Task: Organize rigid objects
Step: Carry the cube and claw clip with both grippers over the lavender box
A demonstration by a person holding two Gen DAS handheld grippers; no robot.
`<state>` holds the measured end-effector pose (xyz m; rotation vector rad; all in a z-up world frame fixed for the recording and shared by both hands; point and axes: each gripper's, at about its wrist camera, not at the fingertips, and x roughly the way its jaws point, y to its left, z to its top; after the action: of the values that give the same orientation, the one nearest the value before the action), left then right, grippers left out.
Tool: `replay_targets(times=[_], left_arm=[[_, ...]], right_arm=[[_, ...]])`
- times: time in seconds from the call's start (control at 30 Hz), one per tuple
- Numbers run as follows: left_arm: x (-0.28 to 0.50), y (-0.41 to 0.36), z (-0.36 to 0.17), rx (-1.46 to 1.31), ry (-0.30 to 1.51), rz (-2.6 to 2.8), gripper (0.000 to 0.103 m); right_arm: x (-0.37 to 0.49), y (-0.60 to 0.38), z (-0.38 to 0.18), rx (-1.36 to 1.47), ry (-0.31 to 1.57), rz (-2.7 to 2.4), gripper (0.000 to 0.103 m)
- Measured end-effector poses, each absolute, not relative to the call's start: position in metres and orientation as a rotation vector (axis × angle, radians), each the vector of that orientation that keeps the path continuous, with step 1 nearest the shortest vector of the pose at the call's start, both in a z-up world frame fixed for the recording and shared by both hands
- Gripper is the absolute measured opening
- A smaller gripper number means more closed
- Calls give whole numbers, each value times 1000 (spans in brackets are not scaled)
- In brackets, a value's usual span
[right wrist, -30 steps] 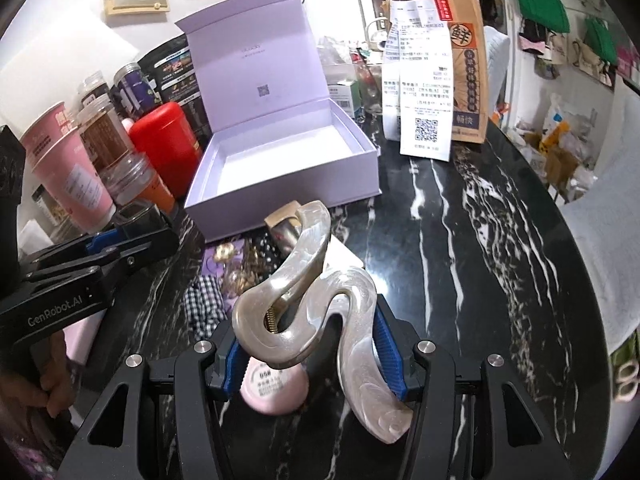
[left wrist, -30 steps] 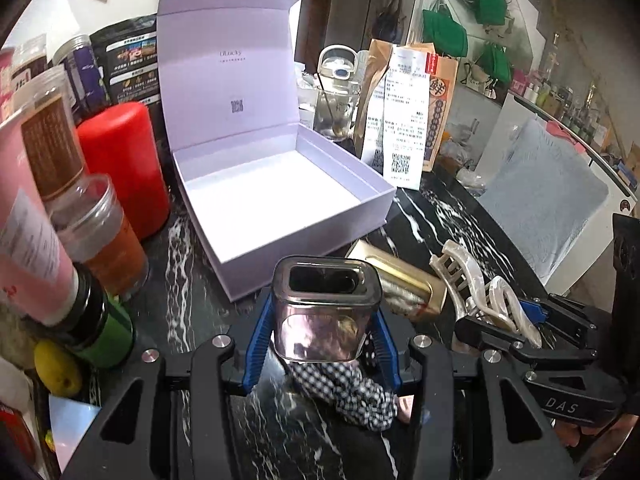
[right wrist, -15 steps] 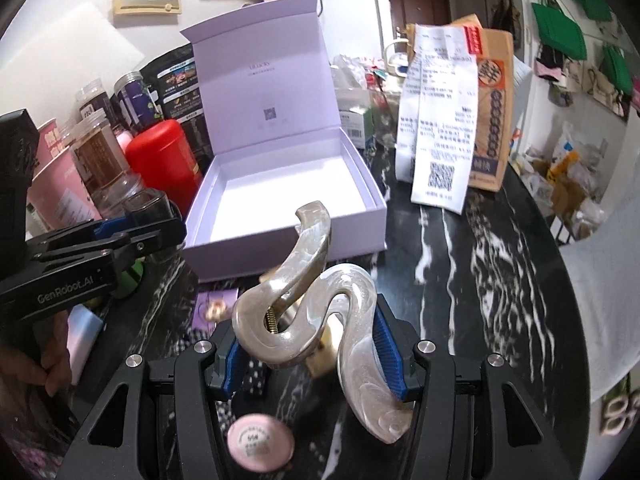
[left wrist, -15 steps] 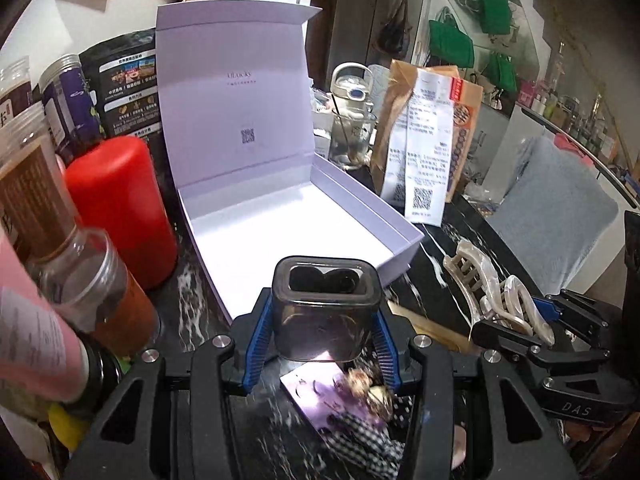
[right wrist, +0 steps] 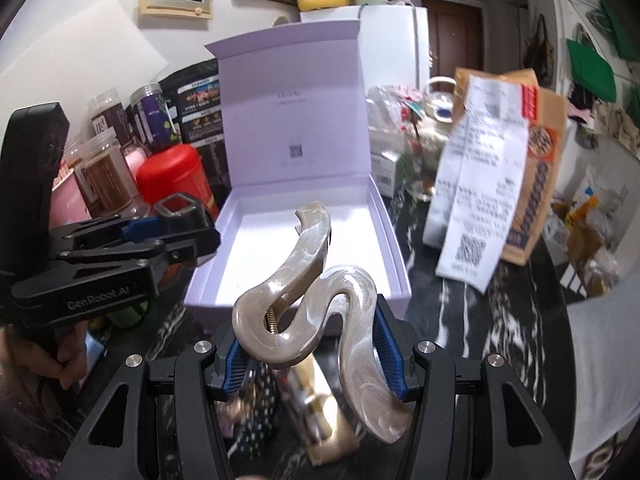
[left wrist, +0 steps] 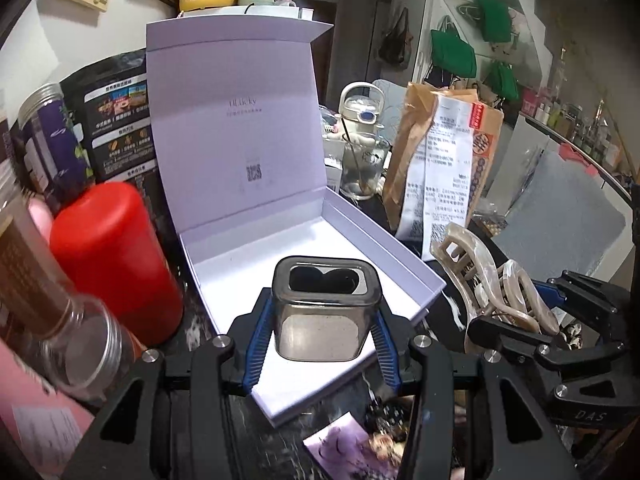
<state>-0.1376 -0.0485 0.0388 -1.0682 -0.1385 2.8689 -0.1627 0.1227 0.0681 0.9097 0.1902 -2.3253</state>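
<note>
My left gripper (left wrist: 322,338) is shut on a smoky grey square cap (left wrist: 325,316), held over the near corner of the open lilac gift box (left wrist: 384,248). In the right wrist view that gripper (right wrist: 176,220) hangs at the box's left edge. My right gripper (right wrist: 310,344) is shut on a pearly beige hair claw clip (right wrist: 316,300), just in front of the box (right wrist: 394,248), whose white inside is bare. The clip (left wrist: 492,276) also shows at the right of the left wrist view. The lid stands upright behind.
A red canister (left wrist: 112,256) and jars (left wrist: 48,148) crowd the box's left side. A glass (left wrist: 362,168) and a paper bag with a receipt (left wrist: 444,172) stand behind on the right. A gold case (right wrist: 320,408), checked cloth (right wrist: 260,404) and lilac card (left wrist: 340,446) lie on the black marble top.
Both grippers have moved forward and up toward the box with their loads; the cap now hangs over the box's near corner, and the clip sits close to its front wall.
</note>
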Motion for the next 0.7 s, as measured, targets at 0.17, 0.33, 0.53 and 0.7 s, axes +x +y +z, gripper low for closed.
replay_targets(times=[0.17, 0.33, 0.53, 0.7], left_arm=[[-155, -52, 43, -1058, -128, 2880, 46], [-171, -56, 43, -1063, -125, 2879, 46], [-189, -67, 42, -1079, -149, 2887, 46], [-207, -77, 39, -1102, -162, 2894, 46]], right_arm=[[-181, 114, 74, 884, 199, -2302, 54], [-200, 106, 79, 873, 211, -2293, 54], [-221, 98, 84, 855, 222, -2285, 54], [-242, 89, 86, 853, 224, -2270, 54]])
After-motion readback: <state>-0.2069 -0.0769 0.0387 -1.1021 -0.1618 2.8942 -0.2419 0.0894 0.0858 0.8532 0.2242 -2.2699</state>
